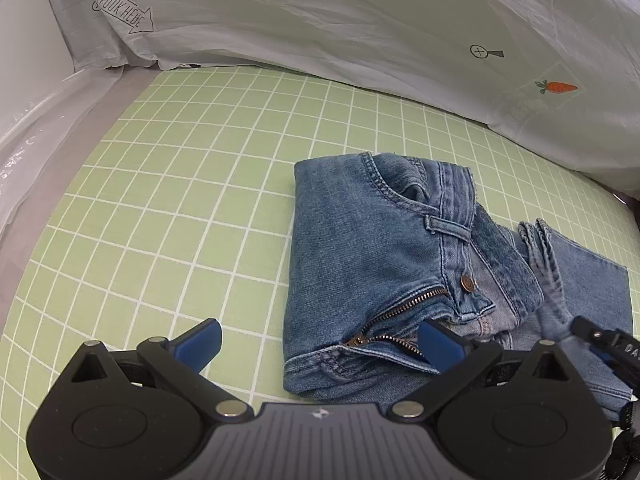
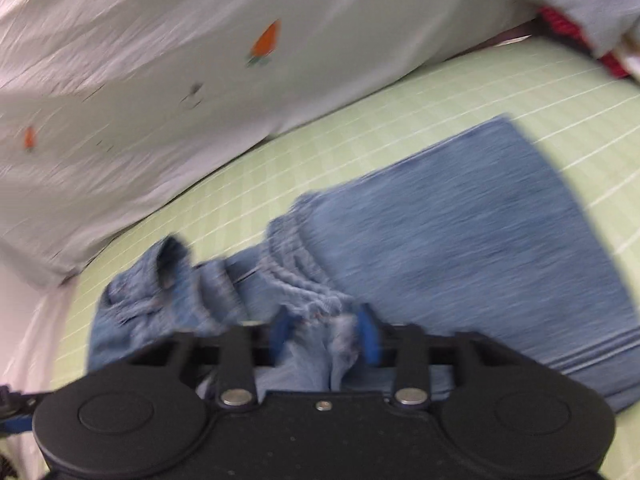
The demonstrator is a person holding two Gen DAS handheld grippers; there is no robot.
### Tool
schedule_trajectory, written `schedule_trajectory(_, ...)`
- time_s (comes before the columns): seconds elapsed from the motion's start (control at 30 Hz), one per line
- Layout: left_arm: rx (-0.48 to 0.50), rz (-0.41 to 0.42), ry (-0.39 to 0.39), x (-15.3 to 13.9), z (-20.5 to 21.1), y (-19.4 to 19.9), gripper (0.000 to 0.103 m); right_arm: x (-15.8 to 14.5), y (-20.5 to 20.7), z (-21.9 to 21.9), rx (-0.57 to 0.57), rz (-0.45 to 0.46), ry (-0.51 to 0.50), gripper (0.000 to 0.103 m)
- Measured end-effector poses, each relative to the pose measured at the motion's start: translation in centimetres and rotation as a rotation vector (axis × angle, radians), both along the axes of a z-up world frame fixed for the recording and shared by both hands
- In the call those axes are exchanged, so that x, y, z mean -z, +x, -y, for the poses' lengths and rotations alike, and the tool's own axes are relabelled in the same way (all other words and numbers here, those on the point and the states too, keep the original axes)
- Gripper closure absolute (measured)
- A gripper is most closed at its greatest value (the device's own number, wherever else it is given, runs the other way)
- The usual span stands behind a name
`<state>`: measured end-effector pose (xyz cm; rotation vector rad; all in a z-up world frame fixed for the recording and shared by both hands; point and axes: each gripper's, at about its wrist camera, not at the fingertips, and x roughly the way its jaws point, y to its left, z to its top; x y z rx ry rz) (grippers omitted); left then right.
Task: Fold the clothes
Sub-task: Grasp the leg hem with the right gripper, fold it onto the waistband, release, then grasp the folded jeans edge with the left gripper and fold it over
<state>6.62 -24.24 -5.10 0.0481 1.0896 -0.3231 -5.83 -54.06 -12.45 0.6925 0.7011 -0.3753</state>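
A: Where are the jeans?
B: Folded on the green grid-lined bed sheet; faded denim, brass zip, near the white carrot-print pillow.
A: The claws?
B: Left claw gapes wide, empty; right claw pinches a frayed hem.

1. The black right gripper with blue pads pinches a bunched hem of the blue denim jeans.
2. The jeans lie on a green grid-lined sheet.
3. A white carrot-print pillow lies behind, blurred.
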Motion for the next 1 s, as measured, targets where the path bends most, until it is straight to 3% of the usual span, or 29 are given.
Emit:
schedule_trajectory(0.03, -0.002, -0.002, -0.001, 0.0, -0.1, 0.0, 0.000, 0.2, 0.5, -0.8, -0.054, 0.003, 0.030, 0.094)
schedule_trajectory(0.13, -0.012, -0.004, -0.005, 0.0, -0.4, 0.0, 0.000, 0.4, 1.7, -3.8, -0.205, -0.022, 0.067, 0.096)
schedule_trajectory(0.2, -0.024, -0.005, -0.008, 0.1, -0.7, 0.0, 0.000, -0.2, 2.1, -5.5, -0.264, -0.061, -0.009, 0.093)
schedule_trajectory(0.27, -0.037, -0.013, -0.009, 0.3, -1.0, 0.2, 0.000, -1.0, 2.2, -6.6, -0.289, -0.087, -0.091, 0.081)
schedule_trajectory(0.33, -0.049, -0.026, -0.009, 0.6, -1.3, 0.4, 0.000, -2.2, 2.0, -6.7, -0.255, -0.080, -0.151, 0.048)
schedule_trajectory(0.47, -0.053, -0.049, -0.005, 1.4, -1.5, 1.1, 0.000, -4.2, 1.5, -5.6, -0.141, -0.046, -0.207, 0.026)
schedule_trajectory(0.53, -0.052, -0.059, -0.007, 1.8, -1.4, 1.7, 0.000, -4.7, 1.1, -4.8, -0.064, -0.061, -0.243, 0.010)
schedule_trajectory(0.73, -0.040, -0.091, -0.013, 3.4, -1.0, 4.2, 0.000, -3.4, 0.7, -2.5, 0.034, -0.157, -0.214, 0.008)
schedule_trajectory(1.0, 0.034, -0.127, -0.049, 5.4, 0.1, 6.6, 0.002, -2.3, 1.8, -1.5, 0.052, -0.261, -0.218, 0.008)
